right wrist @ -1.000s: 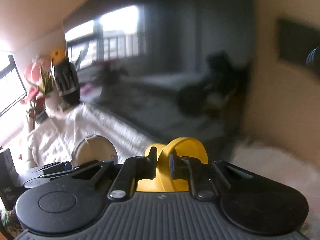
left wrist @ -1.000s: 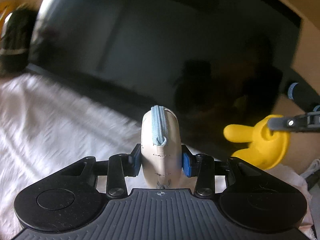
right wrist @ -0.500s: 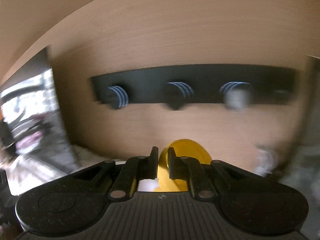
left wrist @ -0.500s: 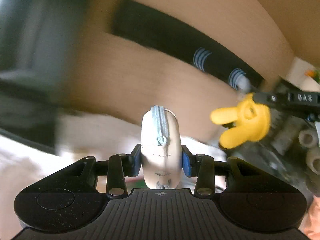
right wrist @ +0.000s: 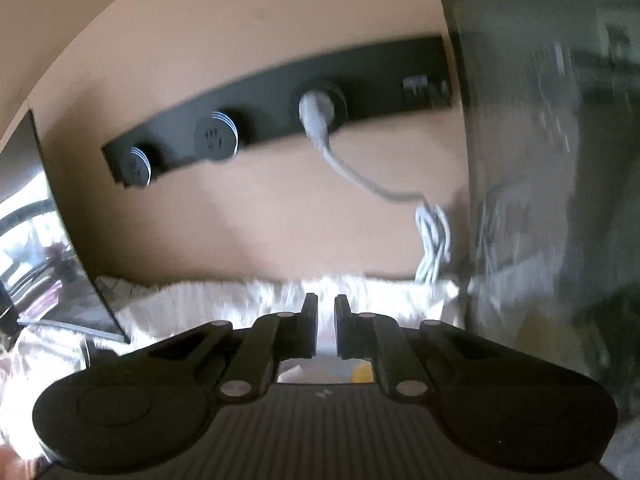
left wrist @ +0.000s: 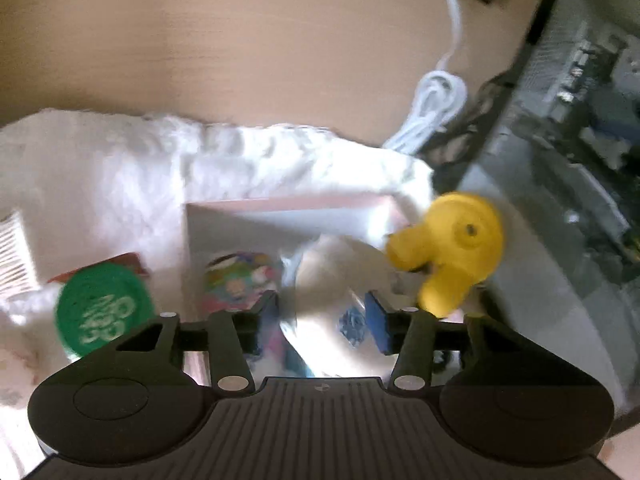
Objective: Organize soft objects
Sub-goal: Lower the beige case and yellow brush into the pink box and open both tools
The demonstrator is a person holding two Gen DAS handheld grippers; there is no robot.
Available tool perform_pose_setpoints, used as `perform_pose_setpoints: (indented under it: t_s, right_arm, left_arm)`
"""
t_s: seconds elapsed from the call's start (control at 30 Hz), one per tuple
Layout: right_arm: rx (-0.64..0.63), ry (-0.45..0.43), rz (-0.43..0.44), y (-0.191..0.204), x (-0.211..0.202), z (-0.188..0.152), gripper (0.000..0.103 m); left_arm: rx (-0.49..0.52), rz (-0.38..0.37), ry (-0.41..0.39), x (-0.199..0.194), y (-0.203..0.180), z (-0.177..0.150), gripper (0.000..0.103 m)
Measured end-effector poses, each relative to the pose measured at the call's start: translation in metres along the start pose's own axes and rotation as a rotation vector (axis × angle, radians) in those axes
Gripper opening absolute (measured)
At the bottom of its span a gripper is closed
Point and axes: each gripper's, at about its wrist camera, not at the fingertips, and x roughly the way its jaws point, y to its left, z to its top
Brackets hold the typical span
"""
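Observation:
In the left wrist view my left gripper [left wrist: 322,322] is open above a pale box [left wrist: 288,216]. The cream pouch [left wrist: 334,280] lies below and between the fingers, in the box, next to a round colourful soft item [left wrist: 236,280]. The yellow toy [left wrist: 452,248] is at the box's right edge, free of any gripper. In the right wrist view my right gripper [right wrist: 326,330] has its jaws nearly closed with nothing between them. A bit of yellow [right wrist: 362,374] shows below the fingers.
A green round item [left wrist: 104,314] lies left of the box on white fluffy cloth [left wrist: 120,168]. A coiled white cable [left wrist: 434,108] runs to a black socket strip [right wrist: 280,120] on the wooden wall. A grey mesh case [right wrist: 552,160] stands at the right.
Both grippers swung right and tipped down over the box. My left gripper opened and let go of the cream pouch. The yellow toy left my right gripper.

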Motion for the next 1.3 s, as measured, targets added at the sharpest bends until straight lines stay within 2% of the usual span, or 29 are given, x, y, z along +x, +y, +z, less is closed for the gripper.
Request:
perform_pose_setpoints:
  t_s: [0.1, 0.13, 0.17, 0.23, 0.37, 0.53, 0.6, 0.67, 0.77, 0.9, 0.93, 1.0, 1.03, 1.17, 1.3]
  right_arm:
    - [-0.047, -0.009, -0.030, -0.001, -0.007, -0.036, 0.012]
    - [-0.074, -0.014, -0.057, 0.002, -0.005, -0.047, 0.024]
    - [-0.110, -0.022, -0.095, 0.005, -0.002, -0.061, 0.042]
    - [-0.187, -0.057, -0.174, 0.010, 0.004, -0.086, 0.058]
    - [-0.224, -0.062, -0.248, 0.011, 0.023, -0.098, 0.058]
    - [-0.215, -0.070, -0.354, 0.003, 0.064, -0.073, 0.061]
    - [-0.231, -0.031, -0.395, -0.001, 0.085, -0.060, 0.065]
    - [-0.204, 0.039, -0.411, -0.008, 0.100, -0.049, 0.065]
    - [-0.159, 0.115, -0.377, -0.019, 0.112, -0.048, 0.062]
    - [-0.178, 0.139, -0.357, -0.011, 0.108, -0.052, 0.035]
    - [-0.197, 0.138, -0.338, -0.005, 0.103, -0.050, 0.023]
    - [-0.232, 0.133, -0.300, 0.010, 0.093, -0.045, 0.018]
    - [-0.246, 0.115, -0.292, 0.019, 0.087, -0.042, 0.010]
    - [-0.230, 0.067, -0.199, 0.049, 0.068, -0.019, 0.009]
    - [-0.181, 0.085, -0.104, 0.068, 0.073, -0.003, 0.008]
  left_arm:
    - [-0.068, -0.037, -0.102, -0.020, 0.009, -0.002, 0.051]
    - [-0.084, -0.056, -0.133, -0.028, 0.014, -0.002, 0.051]
    - [-0.093, -0.067, -0.159, -0.037, 0.018, -0.003, 0.051]
    - [-0.088, -0.065, -0.173, -0.044, 0.019, -0.002, 0.051]
    - [-0.064, -0.087, -0.163, -0.047, 0.016, -0.008, 0.051]
    - [-0.051, -0.140, -0.129, -0.056, 0.012, -0.031, 0.051]
    - [-0.054, -0.158, -0.120, -0.062, 0.014, -0.039, 0.051]
    - [-0.078, -0.179, -0.113, -0.070, 0.019, -0.045, 0.051]
    - [-0.112, -0.200, -0.119, -0.082, 0.029, -0.051, 0.051]
    - [-0.097, -0.190, -0.146, -0.094, 0.038, -0.056, 0.051]
    - [-0.103, -0.194, -0.149, -0.096, 0.040, -0.057, 0.051]
    - [-0.132, -0.208, -0.154, -0.098, 0.047, -0.059, 0.051]
    - [-0.144, -0.212, -0.158, -0.098, 0.050, -0.061, 0.051]
    - [-0.179, -0.213, -0.174, -0.107, 0.061, -0.067, 0.051]
    - [-0.195, -0.184, -0.201, -0.123, 0.071, -0.074, 0.051]
